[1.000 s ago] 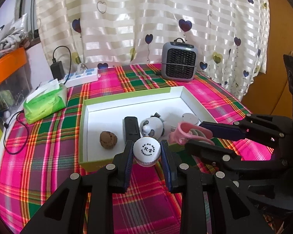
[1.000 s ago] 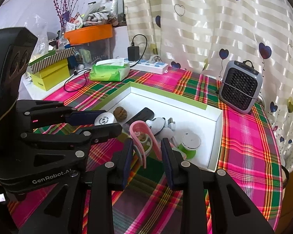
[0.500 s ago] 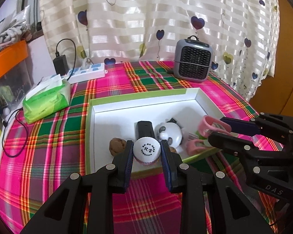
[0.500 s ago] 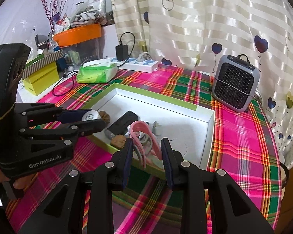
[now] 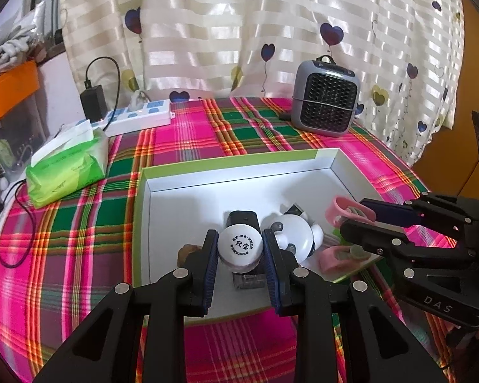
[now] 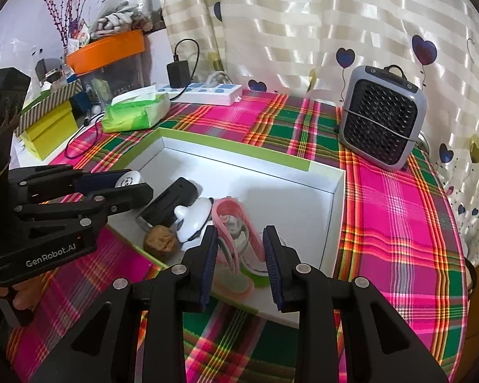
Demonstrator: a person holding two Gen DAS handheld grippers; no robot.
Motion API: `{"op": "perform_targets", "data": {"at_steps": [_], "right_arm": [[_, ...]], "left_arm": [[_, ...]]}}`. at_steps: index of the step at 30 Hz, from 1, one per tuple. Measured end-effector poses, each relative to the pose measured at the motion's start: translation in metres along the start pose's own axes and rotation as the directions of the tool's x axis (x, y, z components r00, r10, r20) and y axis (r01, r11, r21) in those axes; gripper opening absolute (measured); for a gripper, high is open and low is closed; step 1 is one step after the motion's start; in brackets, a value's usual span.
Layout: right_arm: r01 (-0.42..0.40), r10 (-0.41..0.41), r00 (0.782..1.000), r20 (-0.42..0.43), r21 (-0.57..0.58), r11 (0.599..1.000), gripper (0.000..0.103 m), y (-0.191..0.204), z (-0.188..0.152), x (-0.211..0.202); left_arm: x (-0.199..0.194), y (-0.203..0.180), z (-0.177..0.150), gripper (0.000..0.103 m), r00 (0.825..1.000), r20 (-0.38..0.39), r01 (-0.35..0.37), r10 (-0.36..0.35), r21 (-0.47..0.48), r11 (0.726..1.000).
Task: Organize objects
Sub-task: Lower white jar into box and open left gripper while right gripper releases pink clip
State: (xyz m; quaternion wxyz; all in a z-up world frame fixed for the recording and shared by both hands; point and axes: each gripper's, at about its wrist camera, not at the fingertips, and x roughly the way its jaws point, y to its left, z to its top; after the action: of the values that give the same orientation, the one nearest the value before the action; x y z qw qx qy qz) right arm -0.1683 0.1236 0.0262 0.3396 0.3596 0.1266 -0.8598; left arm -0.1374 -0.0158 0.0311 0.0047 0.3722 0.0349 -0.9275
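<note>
The white round-capped jar [image 5: 240, 246] sits pinched between the pads of the left gripper [image 5: 240, 257], held above the near part of the white tray [image 5: 239, 172]. Just to its right, the right gripper [image 6: 238, 257] clamps a pink clip [image 6: 231, 223], also over the tray's near edge. Inside the tray, beneath both, lie a black device [image 6: 171, 202], a white panda-like toy [image 5: 295, 236] and a brown walnut-like lump [image 6: 161, 241]. Beyond the tray's far wall stand a grey heater [image 5: 327, 103], a green tissue pack [image 5: 68, 166] and a white power strip [image 5: 137, 118], all on the plaid cloth [image 5: 64, 239].
</note>
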Motion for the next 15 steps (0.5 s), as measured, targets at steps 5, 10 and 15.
{"op": "perform_targets", "data": {"at_steps": [5, 10, 15], "right_arm": [[-0.003, 0.003, 1.000, 0.000, 0.001, 1.000, 0.030, -0.001, 0.003, 0.004], [-0.001, 0.001, 1.000, 0.003, -0.001, 1.000, 0.030, 0.000, 0.006, 0.007], [-0.008, 0.009, 1.000, 0.014, -0.017, 1.000, 0.030, 0.004, 0.007, 0.005]], "left_arm": [[0.009, -0.004, 0.002, 0.025, 1.000, -0.007, 0.004, -0.004, 0.011, 1.000], [0.014, -0.009, 0.005, 0.025, 1.000, -0.005, 0.012, -0.012, 0.023, 1.000], [0.018, -0.007, 0.004, 0.025, 1.000, -0.011, 0.001, -0.001, 0.023, 1.000]]}}
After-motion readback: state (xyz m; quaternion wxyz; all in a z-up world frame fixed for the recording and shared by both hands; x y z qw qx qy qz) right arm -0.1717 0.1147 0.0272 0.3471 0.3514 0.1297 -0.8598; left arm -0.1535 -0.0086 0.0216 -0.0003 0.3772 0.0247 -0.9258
